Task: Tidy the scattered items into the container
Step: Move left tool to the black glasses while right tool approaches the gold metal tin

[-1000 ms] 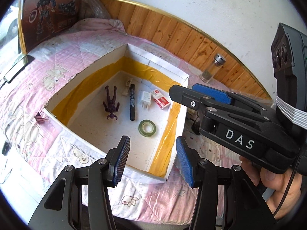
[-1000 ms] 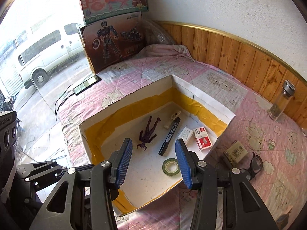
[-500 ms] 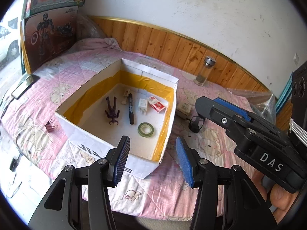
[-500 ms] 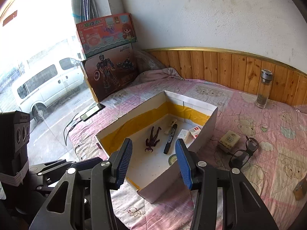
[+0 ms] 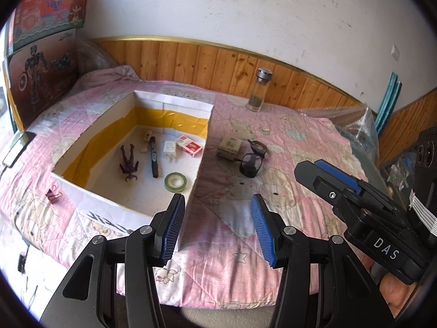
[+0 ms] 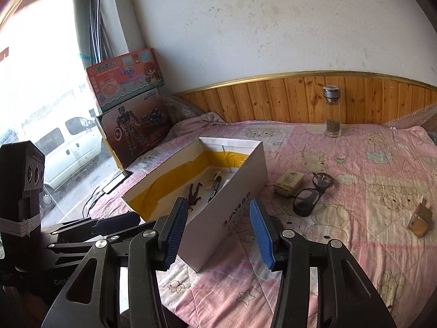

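A white cardboard box (image 5: 174,104) lined with yellow tape lies on the pink quilt. Inside it are a purple figure (image 5: 128,161), a black marker (image 5: 153,158), a white plug (image 5: 169,147), a red-and-white packet (image 5: 189,145) and a green tape roll (image 5: 176,181). On the quilt to its right lie a small beige box (image 6: 289,181), black glasses (image 6: 311,196) and a brown clip (image 6: 420,218). A purple binder clip (image 5: 53,195) lies left of the box. My left gripper (image 5: 217,227) and right gripper (image 6: 218,232) both hover open and empty before the box's near corner.
A glass bottle (image 6: 332,114) stands by the wooden wall panel at the back. Two toy cartons (image 6: 131,114) lean against the window at the left, with a phone (image 6: 116,181) and cable near them. Bubble wrap (image 5: 352,125) lies at the quilt's far right.
Both grippers have drawn back from over the box and shifted right, rolling level. The box now looks smaller and farther, and more quilt shows. Nothing was picked up.
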Available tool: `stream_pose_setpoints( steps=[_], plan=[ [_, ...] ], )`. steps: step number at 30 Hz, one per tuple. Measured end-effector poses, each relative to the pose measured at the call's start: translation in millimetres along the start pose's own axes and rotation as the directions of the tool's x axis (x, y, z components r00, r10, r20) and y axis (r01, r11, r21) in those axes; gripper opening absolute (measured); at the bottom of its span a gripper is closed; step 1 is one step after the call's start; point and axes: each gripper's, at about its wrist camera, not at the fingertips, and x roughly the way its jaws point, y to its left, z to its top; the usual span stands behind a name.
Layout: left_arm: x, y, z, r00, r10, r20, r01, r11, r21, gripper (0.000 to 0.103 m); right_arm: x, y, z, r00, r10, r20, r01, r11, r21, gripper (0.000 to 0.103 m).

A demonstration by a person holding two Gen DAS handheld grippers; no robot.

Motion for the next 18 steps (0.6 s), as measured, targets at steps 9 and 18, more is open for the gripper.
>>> stream_pose_setpoints(
  steps=[9,18],
  plan=[
    [38,-35,2,0.997,-0.033,-0.075,0.039,0.997,0.067,0.053,-19,-68,-18,0.996,-0.093,0.007,0.09,0.983,0.158,0.049],
    [93,-70,18,0.987,-0.068,-0.146,0.085,0.99,0.116,0.053,-27,-136,-38,0.981,-0.189,-0.037,0.192,0.945,0.264,0.049]
  ],
)
